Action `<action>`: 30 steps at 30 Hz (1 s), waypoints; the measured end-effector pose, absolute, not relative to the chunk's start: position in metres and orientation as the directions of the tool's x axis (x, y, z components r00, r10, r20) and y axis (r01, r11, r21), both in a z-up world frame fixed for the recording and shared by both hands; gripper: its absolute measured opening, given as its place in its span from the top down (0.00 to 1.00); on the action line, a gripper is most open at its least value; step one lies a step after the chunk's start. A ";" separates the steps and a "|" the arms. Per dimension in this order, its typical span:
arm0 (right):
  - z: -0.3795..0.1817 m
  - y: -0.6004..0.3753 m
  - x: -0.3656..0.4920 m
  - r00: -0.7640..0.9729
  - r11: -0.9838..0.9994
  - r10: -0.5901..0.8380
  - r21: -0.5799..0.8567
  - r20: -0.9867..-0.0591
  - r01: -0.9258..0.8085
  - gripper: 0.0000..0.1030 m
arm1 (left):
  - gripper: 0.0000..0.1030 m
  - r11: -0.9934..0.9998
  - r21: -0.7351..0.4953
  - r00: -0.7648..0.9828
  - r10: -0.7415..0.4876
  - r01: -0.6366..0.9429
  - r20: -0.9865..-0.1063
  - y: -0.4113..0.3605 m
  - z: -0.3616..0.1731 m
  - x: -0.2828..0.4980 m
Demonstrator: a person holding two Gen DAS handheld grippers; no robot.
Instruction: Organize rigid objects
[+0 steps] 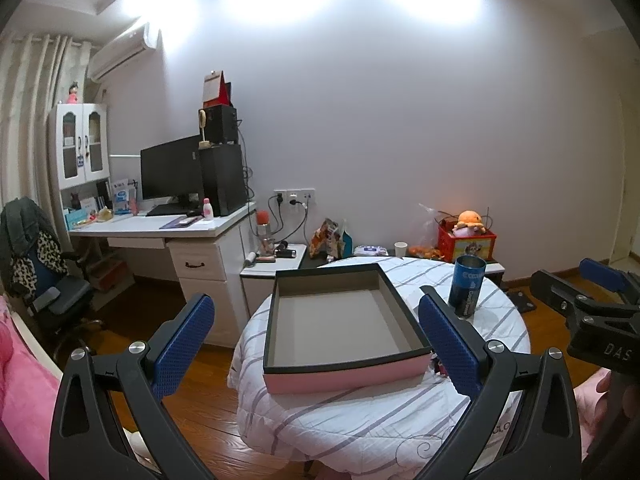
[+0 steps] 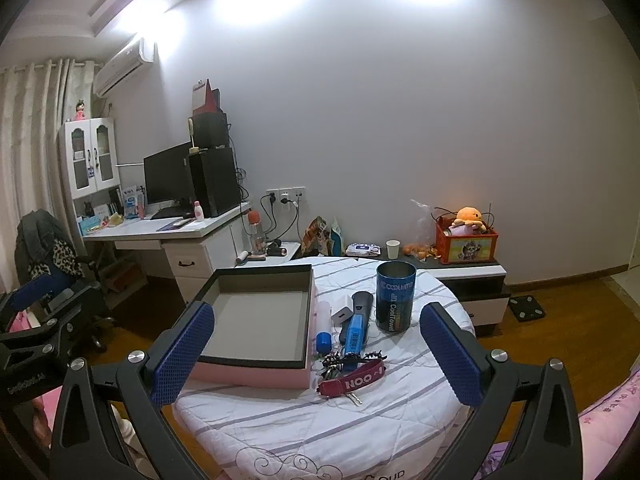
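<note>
An empty pink box with a black rim point(image 1: 346, 376) point(image 2: 256, 376) lies on the round table. A dark blue tin can point(image 2: 395, 302) point(image 1: 467, 287) stands upright to its right. Between them lie a blue stapler point(image 2: 355, 334), a black handle-like object point(image 2: 362, 302), a small grey block point(image 2: 342, 314), a blue-capped tube point(image 2: 323, 330), a black hair clip point(image 2: 352, 358) and keys on a red strap point(image 2: 352, 381). My left gripper point(image 1: 316, 344) is open above the box's near side. My right gripper point(image 2: 316, 346) is open and empty above the small items.
The table wears a white striped cloth point(image 2: 360, 420). A white desk with monitor point(image 1: 172, 172) stands at left, with an office chair point(image 1: 44, 280). A low cabinet behind holds a red box with an orange plush toy point(image 2: 466, 240). Pink bedding point(image 1: 20, 392) lies near left.
</note>
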State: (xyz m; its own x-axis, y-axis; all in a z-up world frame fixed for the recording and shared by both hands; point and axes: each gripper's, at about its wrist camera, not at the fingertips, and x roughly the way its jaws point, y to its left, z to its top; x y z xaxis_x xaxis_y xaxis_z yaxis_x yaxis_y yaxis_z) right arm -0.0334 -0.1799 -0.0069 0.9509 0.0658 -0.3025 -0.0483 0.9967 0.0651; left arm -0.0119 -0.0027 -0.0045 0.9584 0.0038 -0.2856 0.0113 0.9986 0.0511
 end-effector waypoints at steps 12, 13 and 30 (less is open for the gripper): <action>-0.011 -0.180 -0.037 0.949 0.998 0.058 0.052 -0.310 -0.044 0.00 | 0.00 0.998 0.058 0.958 -0.001 0.018 -0.288 -0.004 -0.006 -0.013; -0.011 -0.181 -0.038 0.949 0.998 0.058 0.052 -0.310 -0.044 0.00 | 0.00 0.998 0.056 0.958 0.000 0.017 -0.287 -0.004 -0.006 -0.013; -0.009 -0.181 -0.041 0.952 0.998 0.051 0.051 -0.301 -0.037 0.00 | 0.00 0.998 0.050 0.962 -0.020 0.035 -0.274 -0.006 -0.004 -0.015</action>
State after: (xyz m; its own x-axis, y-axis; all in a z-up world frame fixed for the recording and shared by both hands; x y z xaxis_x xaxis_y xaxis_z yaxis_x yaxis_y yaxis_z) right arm -0.0413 -0.1805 -0.0094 0.9522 0.0509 -0.3011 -0.0371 0.9980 0.0515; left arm -0.0152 -0.0064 -0.0037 0.9616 -0.0198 -0.2738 0.0348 0.9981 0.0501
